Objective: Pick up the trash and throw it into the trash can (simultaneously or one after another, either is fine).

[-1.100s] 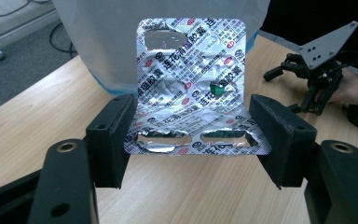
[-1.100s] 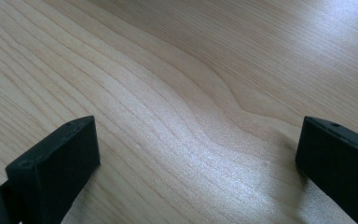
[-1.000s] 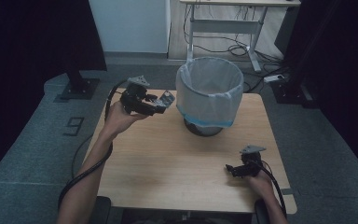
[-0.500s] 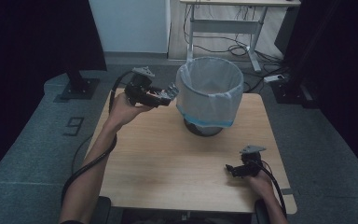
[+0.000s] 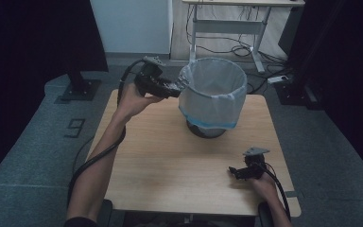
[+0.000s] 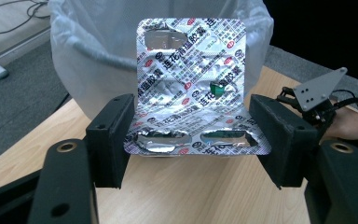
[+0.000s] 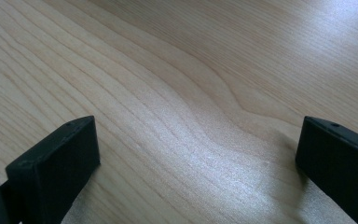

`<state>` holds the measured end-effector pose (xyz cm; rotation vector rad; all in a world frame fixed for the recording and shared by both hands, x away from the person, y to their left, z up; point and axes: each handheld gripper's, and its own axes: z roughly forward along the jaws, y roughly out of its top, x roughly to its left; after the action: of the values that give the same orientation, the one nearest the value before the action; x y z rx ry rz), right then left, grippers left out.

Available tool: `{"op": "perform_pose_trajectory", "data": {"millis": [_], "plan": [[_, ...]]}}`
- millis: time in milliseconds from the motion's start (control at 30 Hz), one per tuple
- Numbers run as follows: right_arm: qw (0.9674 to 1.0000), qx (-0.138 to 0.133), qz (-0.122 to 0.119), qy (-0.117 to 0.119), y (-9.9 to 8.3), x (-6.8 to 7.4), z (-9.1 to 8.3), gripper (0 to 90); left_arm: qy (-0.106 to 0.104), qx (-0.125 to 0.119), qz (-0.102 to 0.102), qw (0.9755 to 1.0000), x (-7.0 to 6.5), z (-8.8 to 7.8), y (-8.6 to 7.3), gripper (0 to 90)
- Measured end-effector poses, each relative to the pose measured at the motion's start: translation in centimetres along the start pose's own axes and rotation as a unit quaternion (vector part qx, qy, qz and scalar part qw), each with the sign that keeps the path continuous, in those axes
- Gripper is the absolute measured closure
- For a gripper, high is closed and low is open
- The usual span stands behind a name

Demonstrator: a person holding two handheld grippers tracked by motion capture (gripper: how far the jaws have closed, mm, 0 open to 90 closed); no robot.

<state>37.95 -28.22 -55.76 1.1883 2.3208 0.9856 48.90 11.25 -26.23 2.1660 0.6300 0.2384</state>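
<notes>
Left claw [image 6: 189, 135] raised, clamping blister pack [image 6: 192, 84], beside lined bin [image 5: 212, 97]

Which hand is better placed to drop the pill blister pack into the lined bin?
The left. Its gripper already clamps the blister pack between its fingers, raised at the rim of the bag-lined bin. The right gripper rests open and empty on the table, away from the bin.

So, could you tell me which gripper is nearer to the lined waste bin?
Left. The left gripper is up beside the waste bin rim, holding a blister pack; the right gripper rests low on the table, well short of it.
</notes>
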Motion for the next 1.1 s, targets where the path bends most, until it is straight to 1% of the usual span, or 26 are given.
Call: {"op": "perform_pose_trajectory", "data": {"millis": [233, 633, 733, 800, 900, 1100], "plan": [[1.0, 0.0, 0.0, 0.001, 0.0, 0.0, 0.0, 0.0, 0.002, 0.004, 0.0, 1.0, 0.1, 1.2, 1.7, 33.8], [1.0, 0.0, -0.004, 0.004, 0.0, 0.0, 0.0, 0.0, 0.013, 0.005, 0.007, 0.9999, -0.2, 4.1, 5.0, 33.8], [1.0, 0.0, -0.004, 0.004, 0.0, 0.1, 0.0, 0.0, 0.013, 0.001, 0.003, 0.9999, -0.2, 4.9, 5.6, 33.8], [1.0, 0.0, -0.005, 0.004, 0.0, 0.1, 0.0, 0.0, 0.014, 0.002, 0.003, 0.9999, -0.2, 5.5, 6.0, 33.8], [1.0, 0.0, -0.005, 0.005, 0.0, 0.1, 0.0, 0.0, 0.015, 0.002, -0.003, 0.9999, -0.1, 6.3, 6.5, 33.8], [1.0, 0.0, -0.007, 0.006, 0.0, 0.1, 0.0, 0.0, 0.025, 0.004, -0.012, 0.9996, 0.3, 8.3, 6.9, 33.8]]}}
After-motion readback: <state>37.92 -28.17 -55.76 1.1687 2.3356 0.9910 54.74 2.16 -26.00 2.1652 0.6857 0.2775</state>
